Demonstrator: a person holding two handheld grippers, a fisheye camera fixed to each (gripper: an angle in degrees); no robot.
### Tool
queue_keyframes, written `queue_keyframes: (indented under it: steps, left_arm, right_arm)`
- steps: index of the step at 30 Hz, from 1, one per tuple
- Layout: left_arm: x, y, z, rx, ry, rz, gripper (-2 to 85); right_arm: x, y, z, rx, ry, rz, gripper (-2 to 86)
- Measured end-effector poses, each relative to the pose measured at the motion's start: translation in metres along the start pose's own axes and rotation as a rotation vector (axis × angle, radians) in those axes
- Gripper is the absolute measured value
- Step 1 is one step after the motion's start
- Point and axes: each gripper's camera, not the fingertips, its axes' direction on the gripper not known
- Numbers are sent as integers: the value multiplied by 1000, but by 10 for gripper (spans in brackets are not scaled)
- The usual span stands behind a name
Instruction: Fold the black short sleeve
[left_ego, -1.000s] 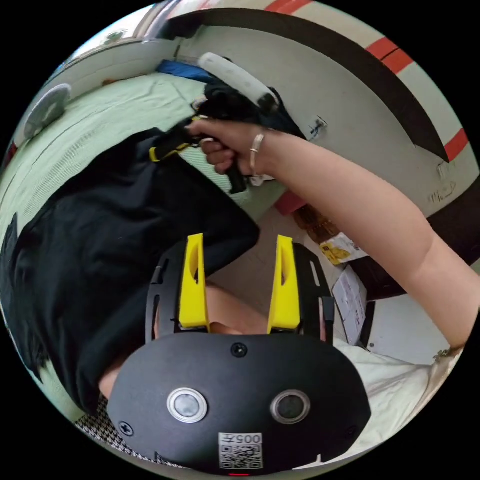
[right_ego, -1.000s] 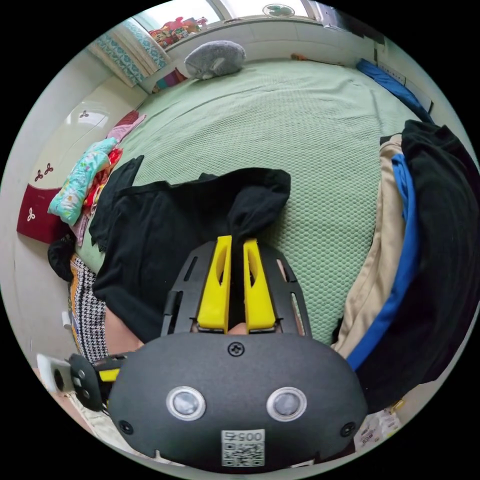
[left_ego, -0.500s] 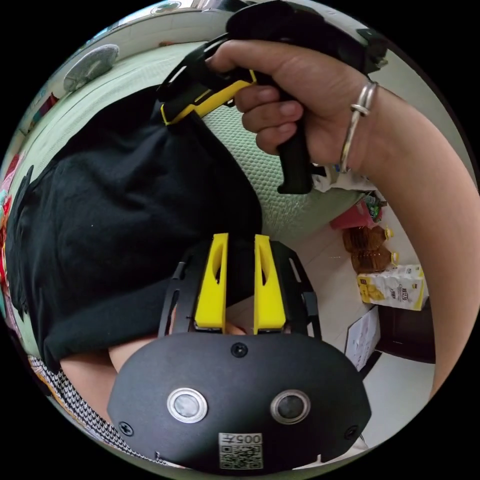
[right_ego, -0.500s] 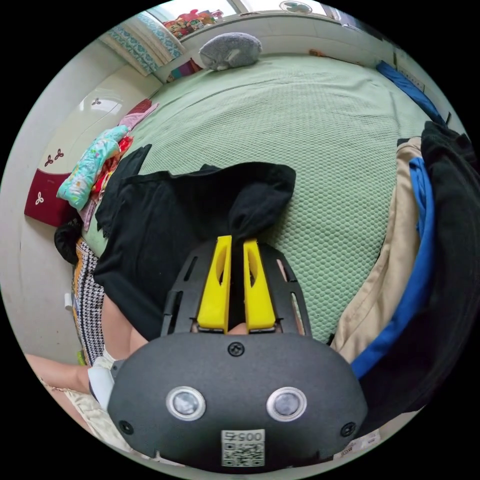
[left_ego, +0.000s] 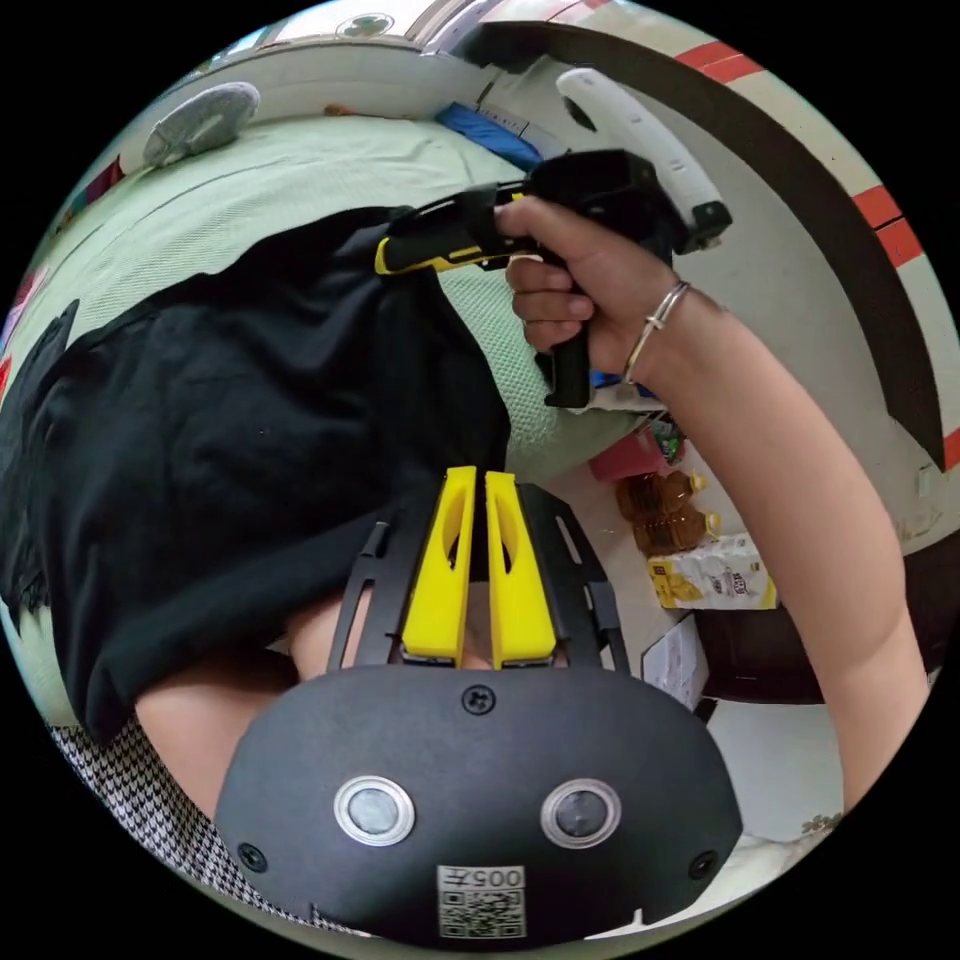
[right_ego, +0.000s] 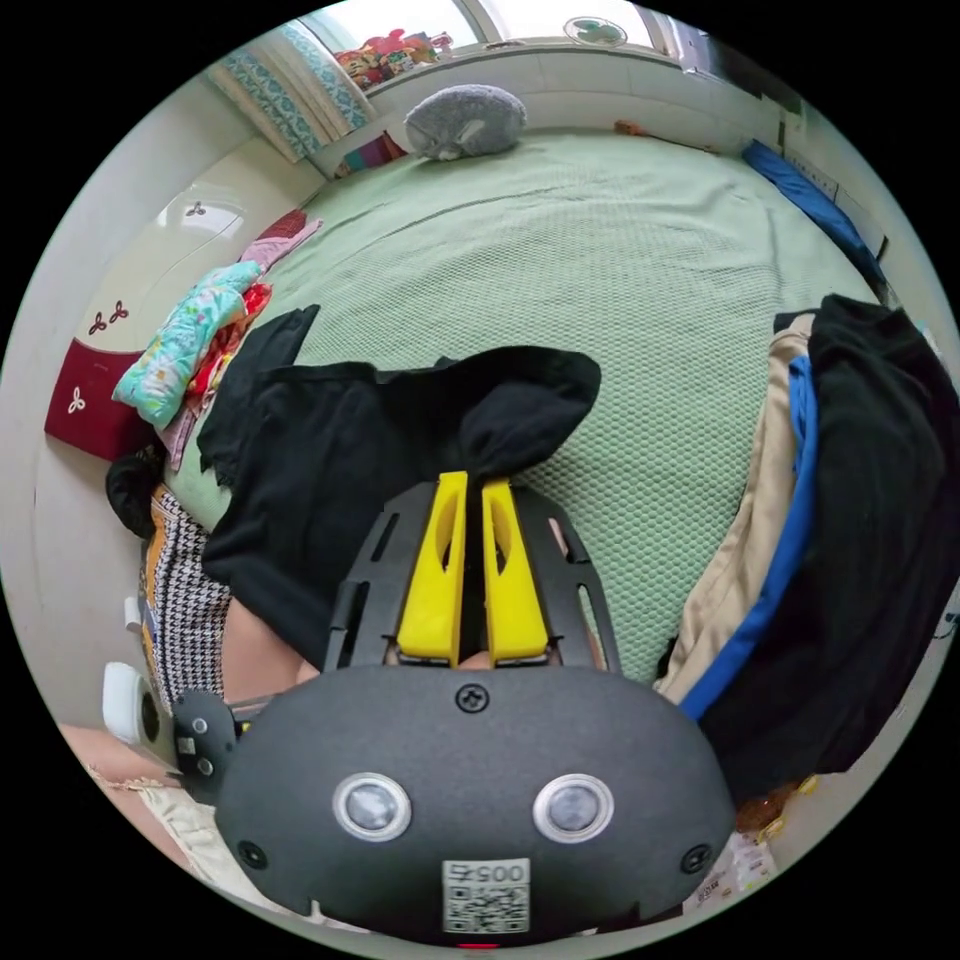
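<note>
The black short sleeve shirt (right_ego: 340, 450) lies on the green bed (right_ego: 600, 280), with its near edge hanging over the bedside. My right gripper (right_ego: 475, 482) is shut on a bunched corner of it, which rises in a hump ahead of the jaws. In the left gripper view the shirt (left_ego: 250, 420) spreads to the left, and my left gripper (left_ego: 478, 478) is shut on its lower edge by the bed's side. A hand (left_ego: 570, 290) holds the right gripper (left_ego: 385, 262) higher up, its yellow jaws pinching the shirt's far corner.
A heap of black, blue and beige clothes (right_ego: 850, 520) lies on the bed's right side. A grey cushion (right_ego: 465, 120) sits at the far end, and colourful clothes (right_ego: 190, 340) at the left edge. Oil bottles (left_ego: 670, 510) and boxes stand on the floor.
The left gripper's jaws, wide apart a second ago, have come together on the shirt's lower edge. The right gripper has stayed shut on its corner and lies farther from the left camera.
</note>
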Motion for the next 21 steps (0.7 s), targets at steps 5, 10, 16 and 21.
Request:
queue_keyframes:
  steps: [5, 10, 16, 21]
  left_arm:
    - [-51, 26, -94, 96, 48, 12, 33]
    - [-107, 54, -171, 181, 85, -31, 32]
    - [-199, 99, -251, 283, 90, -185, 27]
    - [-273, 141, -297, 325, 20, -329, 34]
  right_arm:
    - [-70, -24, -11, 0, 51, -37, -10]
    - [-157, -55, -5, -31, 79, -84, -11]
    - [-284, -95, 55, -138, 170, -189, -11]
    - [-359, -107, 126, -225, 152, -210, -4]
